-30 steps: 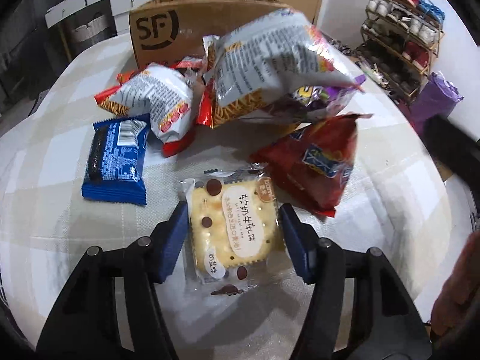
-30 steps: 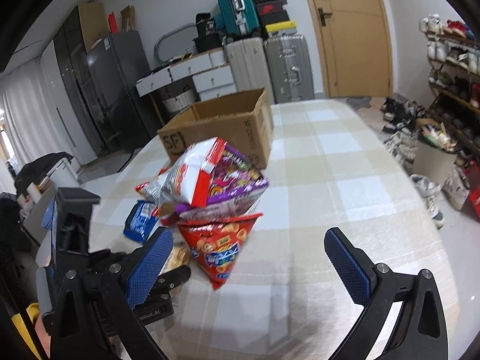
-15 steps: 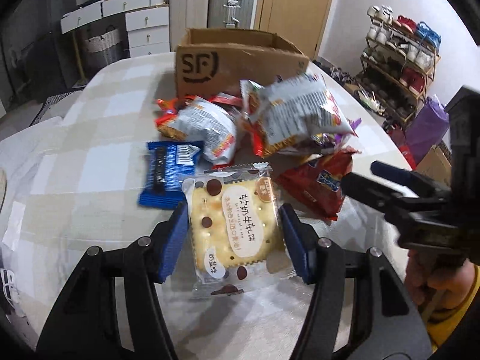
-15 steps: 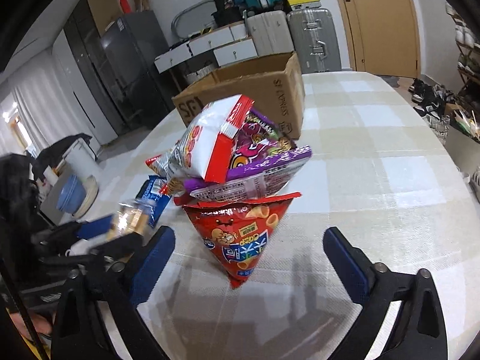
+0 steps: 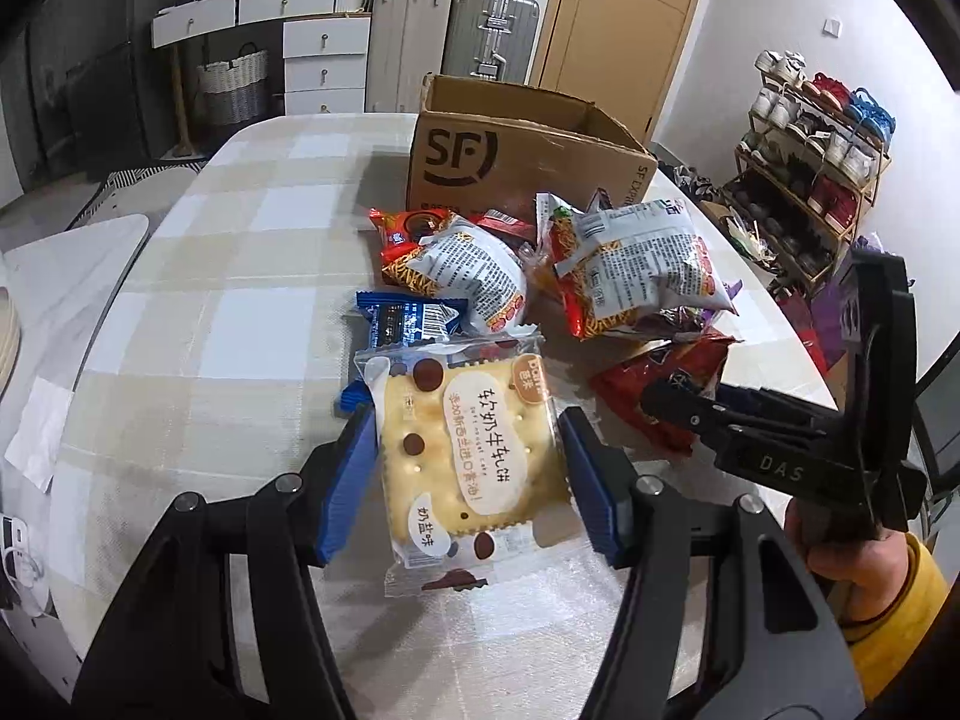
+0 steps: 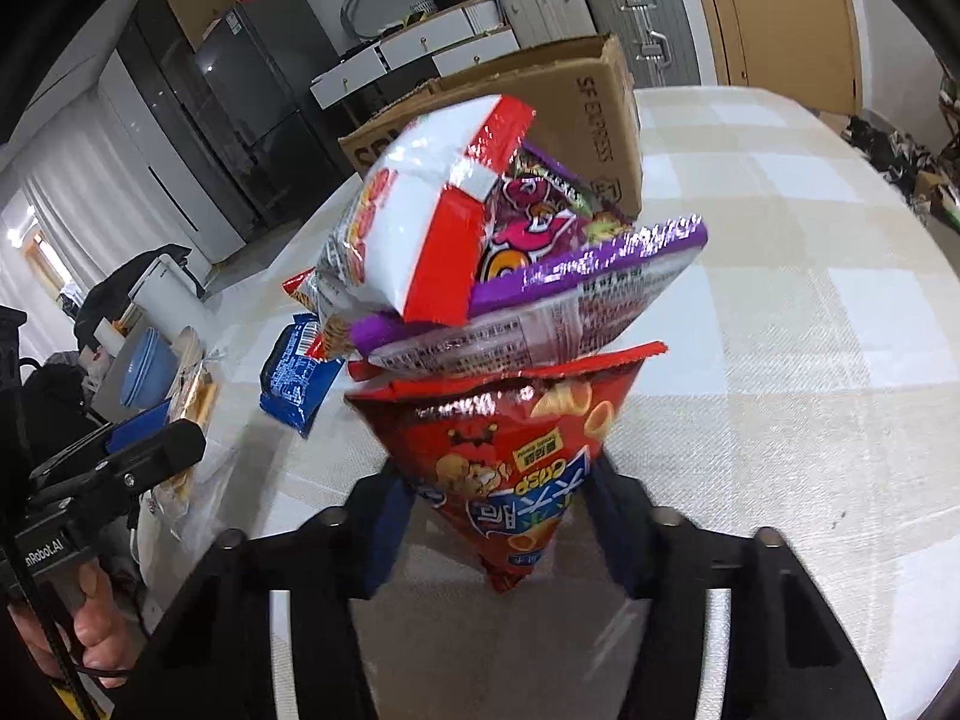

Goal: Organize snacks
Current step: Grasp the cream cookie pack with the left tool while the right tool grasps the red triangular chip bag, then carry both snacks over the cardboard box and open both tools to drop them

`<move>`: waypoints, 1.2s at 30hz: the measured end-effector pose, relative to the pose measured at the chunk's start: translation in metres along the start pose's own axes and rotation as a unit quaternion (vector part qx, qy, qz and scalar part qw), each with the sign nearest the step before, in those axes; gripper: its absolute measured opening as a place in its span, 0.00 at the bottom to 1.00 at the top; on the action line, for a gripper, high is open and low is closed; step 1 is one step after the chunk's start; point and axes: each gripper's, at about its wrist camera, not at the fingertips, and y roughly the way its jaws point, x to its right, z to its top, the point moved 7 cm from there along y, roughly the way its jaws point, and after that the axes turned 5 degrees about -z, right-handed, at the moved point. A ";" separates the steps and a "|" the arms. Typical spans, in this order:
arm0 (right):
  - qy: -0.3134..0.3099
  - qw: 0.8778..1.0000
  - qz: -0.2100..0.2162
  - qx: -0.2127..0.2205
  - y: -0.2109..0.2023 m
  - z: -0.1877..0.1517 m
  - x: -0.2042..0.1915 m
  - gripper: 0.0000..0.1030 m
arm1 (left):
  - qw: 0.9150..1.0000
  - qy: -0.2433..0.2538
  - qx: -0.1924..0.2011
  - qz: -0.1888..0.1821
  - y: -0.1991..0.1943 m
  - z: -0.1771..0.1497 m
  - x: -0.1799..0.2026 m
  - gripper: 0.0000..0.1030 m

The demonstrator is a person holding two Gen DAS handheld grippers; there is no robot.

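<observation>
Crinkly red foil crisp bag (image 6: 510, 468) sat between our right gripper (image 6: 498, 516) pads, jaws just closing onto its narrow lower end, long axis pointing toward the SF cardboard box (image 5: 516, 144). Left gripper (image 5: 468, 474) clamped the glossy biscuit packet (image 5: 462, 456), short of that box.

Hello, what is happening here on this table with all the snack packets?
A person is sorting snacks with a handheld gripper in each hand. The left gripper holds a cracker packet lifted above the checked tablecloth. The right gripper has just been closing, and its jaws now pinch the lower end of a red crisp bag at the front of the snack pile. An open cardboard box stands behind the pile; its inside is not visible.
</observation>
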 end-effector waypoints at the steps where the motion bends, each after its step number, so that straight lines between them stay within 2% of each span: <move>1: 0.002 1.000 0.004 0.002 0.000 -0.001 0.000 0.44 | 1.000 -0.001 0.001 -0.001 -0.001 0.000 -0.001 0.57; 5: 0.001 1.000 0.012 0.012 -0.002 -0.002 -0.004 0.40 | 1.000 0.000 0.006 0.002 -0.005 0.001 0.000 0.57; 11: -0.008 0.999 0.026 0.028 -0.023 -0.009 -0.014 0.40 | 1.000 0.001 0.019 0.004 -0.017 0.004 0.001 0.57; 18: -0.010 0.995 0.044 0.085 -0.083 -0.007 -0.021 0.40 | 0.999 0.015 0.044 -0.003 -0.042 0.012 0.012 0.57; 26: -0.007 0.986 0.063 0.151 -0.150 0.018 -0.029 0.40 | 0.997 0.027 0.068 -0.013 -0.071 0.027 0.027 0.57; 30: -0.007 0.984 0.066 0.165 -0.167 0.033 -0.029 0.40 | 0.997 0.026 0.075 -0.013 -0.080 0.034 0.029 0.57; 36: 0.001 0.982 0.080 0.168 -0.172 0.051 -0.027 0.40 | 0.996 0.029 0.080 -0.025 -0.090 0.054 0.031 0.57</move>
